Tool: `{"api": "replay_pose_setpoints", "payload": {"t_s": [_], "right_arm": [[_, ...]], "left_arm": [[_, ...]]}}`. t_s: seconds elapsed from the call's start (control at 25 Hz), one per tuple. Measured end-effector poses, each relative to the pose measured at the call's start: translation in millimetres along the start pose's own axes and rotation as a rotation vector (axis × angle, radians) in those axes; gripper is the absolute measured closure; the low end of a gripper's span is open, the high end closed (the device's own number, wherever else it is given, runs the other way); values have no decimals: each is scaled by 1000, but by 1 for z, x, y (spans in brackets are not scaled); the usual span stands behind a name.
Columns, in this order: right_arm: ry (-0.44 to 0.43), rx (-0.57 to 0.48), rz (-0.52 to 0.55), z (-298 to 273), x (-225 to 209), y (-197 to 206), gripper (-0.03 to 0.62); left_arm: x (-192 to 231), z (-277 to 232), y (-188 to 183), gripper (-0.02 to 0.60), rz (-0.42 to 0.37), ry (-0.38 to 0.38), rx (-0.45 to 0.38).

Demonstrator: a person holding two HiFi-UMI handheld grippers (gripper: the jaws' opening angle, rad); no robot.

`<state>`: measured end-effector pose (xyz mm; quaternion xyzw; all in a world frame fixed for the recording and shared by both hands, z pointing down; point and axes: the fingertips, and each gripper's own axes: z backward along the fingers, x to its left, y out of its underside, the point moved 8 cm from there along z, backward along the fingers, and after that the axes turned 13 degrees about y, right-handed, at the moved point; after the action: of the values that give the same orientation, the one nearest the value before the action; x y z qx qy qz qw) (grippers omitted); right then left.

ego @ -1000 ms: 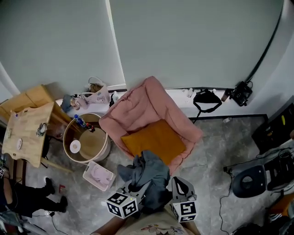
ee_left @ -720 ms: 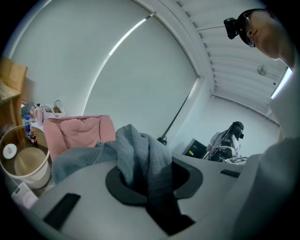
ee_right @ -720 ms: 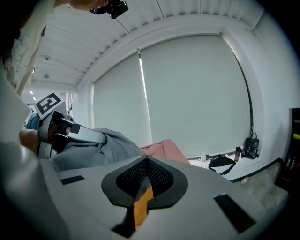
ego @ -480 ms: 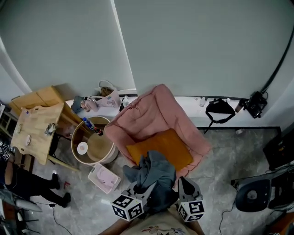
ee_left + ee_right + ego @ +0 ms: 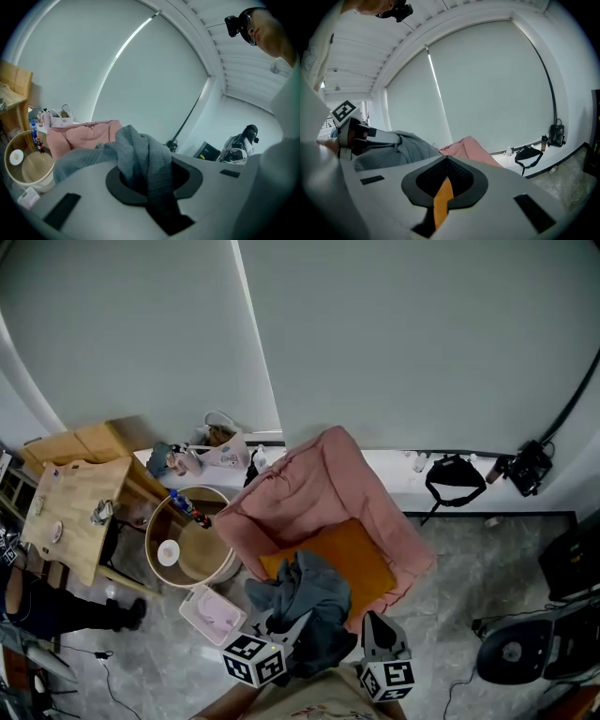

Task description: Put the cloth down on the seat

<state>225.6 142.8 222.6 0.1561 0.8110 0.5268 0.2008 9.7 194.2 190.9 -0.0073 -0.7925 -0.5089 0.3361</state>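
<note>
While the left gripper (image 5: 289, 624) pinches it, the crumpled grey-blue cloth (image 5: 309, 592) hangs bunched; the right gripper (image 5: 369, 620) is closed, empty.

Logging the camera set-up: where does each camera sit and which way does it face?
Head view: on the person's head, facing steeply down at chair, cushion and cloth; left tool, right tool and shirt show at the bottom.
Left gripper view: on the left tool, facing along its jaws, shut on the cloth, toward the chair; person's head at top right.
Right gripper view: on the right tool, facing along its jaws toward the chair; person's head at top left.
Shared: both gripper views show cloth and chair.
</note>
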Motion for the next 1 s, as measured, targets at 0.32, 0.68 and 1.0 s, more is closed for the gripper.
{"api": "replay_pose_setpoints", "payload": {"t_s": [0.32,0.68,1.0], "right_arm": [[48,13,-6,-55,6,-25,576],[91,7,1,-115,27,-51,576],[176,42,-46,-174,43,-36,576]], "left_arm": [[56,-25,-46,492,-35,49,21],[125,-50,-88,492,-43,86,58],[203,-77,-103,492,-49,151,91]]}}
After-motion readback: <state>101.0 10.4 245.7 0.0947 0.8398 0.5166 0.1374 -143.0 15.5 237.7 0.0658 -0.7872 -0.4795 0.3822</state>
